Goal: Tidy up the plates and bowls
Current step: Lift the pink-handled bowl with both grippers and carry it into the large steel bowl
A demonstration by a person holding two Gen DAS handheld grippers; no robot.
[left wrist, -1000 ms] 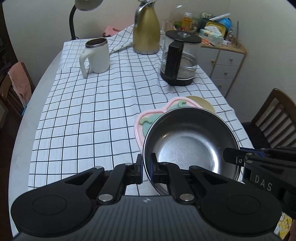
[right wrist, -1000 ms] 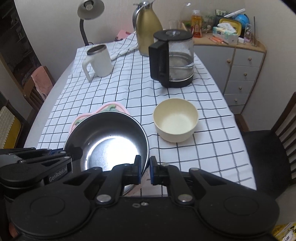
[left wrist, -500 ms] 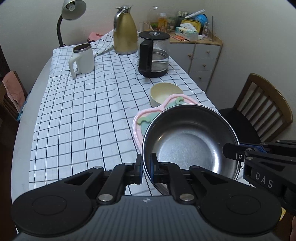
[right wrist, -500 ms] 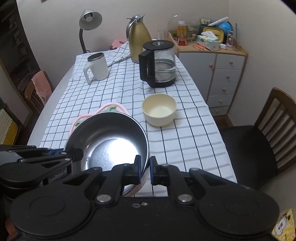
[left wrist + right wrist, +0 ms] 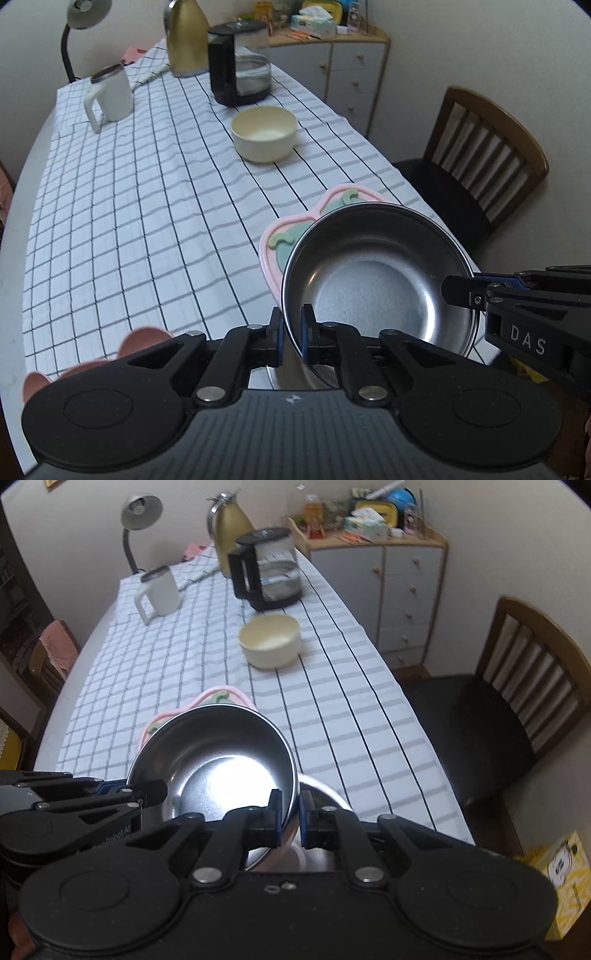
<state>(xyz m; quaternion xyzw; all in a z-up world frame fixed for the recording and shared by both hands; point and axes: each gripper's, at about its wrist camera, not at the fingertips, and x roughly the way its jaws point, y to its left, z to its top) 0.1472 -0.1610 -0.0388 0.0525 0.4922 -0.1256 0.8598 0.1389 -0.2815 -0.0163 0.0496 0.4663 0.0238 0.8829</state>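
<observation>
A large steel bowl (image 5: pixel 376 284) is held in the air by both grippers, above the near edge of the table. My left gripper (image 5: pixel 291 328) is shut on its left rim. My right gripper (image 5: pixel 288 821) is shut on its right rim; the bowl also shows in the right wrist view (image 5: pixel 218 768). Under and behind the bowl lies a pink plate with green shapes (image 5: pixel 291 236), also in the right wrist view (image 5: pixel 210 699). A cream bowl (image 5: pixel 264 133) stands farther back on the checked tablecloth (image 5: pixel 129 206).
A white mug (image 5: pixel 109 96), a gold thermos (image 5: pixel 186 37), a glass kettle (image 5: pixel 240 68) and a desk lamp (image 5: pixel 79 11) stand at the far end. A wooden chair (image 5: pixel 480 158) is at the right. A cabinet (image 5: pixel 406 587) stands beyond it.
Both grippers have lifted the steel bowl up and back toward the near table edge. The cream bowl and far objects now look farther away.
</observation>
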